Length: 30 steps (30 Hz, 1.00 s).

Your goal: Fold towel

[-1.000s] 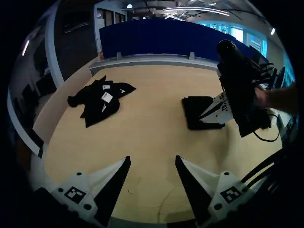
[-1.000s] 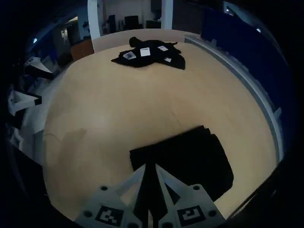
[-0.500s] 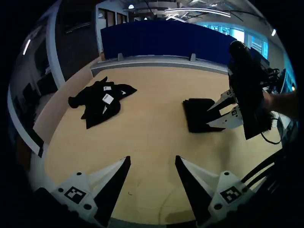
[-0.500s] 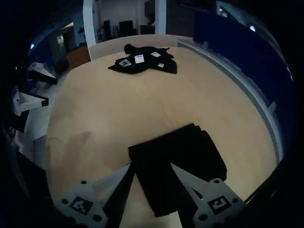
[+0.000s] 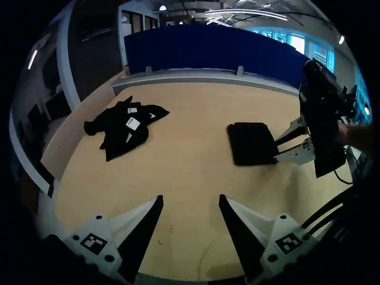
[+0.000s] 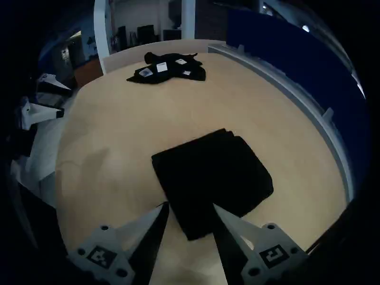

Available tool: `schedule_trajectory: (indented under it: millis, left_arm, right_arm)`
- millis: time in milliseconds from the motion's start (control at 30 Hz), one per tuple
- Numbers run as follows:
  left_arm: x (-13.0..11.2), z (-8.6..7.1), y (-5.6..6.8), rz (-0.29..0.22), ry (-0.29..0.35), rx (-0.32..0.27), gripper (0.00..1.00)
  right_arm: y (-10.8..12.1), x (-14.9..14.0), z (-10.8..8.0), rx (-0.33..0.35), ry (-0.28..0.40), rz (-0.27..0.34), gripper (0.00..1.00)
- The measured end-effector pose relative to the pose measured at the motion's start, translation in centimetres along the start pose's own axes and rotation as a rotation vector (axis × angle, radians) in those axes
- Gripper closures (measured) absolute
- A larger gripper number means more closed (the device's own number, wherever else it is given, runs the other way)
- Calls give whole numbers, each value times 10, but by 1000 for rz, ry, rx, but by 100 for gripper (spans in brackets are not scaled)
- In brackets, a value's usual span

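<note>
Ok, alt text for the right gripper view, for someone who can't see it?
A folded black towel lies flat on a tan table, its near corner between the open right tongs, which do not grip it. A crumpled black pile with white tags lies at the far end, and the left tongs, open, show at the left edge.

A folded black towel lies on a wooden table beyond the parted left gripper, the right gripper at its edge, crumpled dark cloths well apart.
</note>
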<state>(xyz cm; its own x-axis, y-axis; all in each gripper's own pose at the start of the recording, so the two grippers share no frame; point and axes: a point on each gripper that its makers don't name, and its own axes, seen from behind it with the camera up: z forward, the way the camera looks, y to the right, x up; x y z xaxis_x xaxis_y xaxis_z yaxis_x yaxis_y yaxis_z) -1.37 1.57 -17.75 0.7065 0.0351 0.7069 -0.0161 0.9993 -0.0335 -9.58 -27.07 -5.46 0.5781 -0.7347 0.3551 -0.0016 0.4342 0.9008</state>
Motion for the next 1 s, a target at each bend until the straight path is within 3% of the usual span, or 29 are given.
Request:
schedule_trajectory:
  millis: [533, 700, 867, 1000]
  left_arm:
    - [4, -2, 7, 15, 1, -11, 13]
    - [3, -3, 8, 10, 2, -13, 13]
    - [2, 0, 7, 8, 1, -12, 13]
    - [1, 1, 8, 9, 0, -14, 13]
  right_arm:
    - [3, -39, -8, -33, -43, 57, 40]
    - [3, -43, -4, -38, -47, 72, 53]
    - [2, -43, -3, -36, -39, 106, 59]
    - [3, -45, -4, -42, -39, 117, 73]
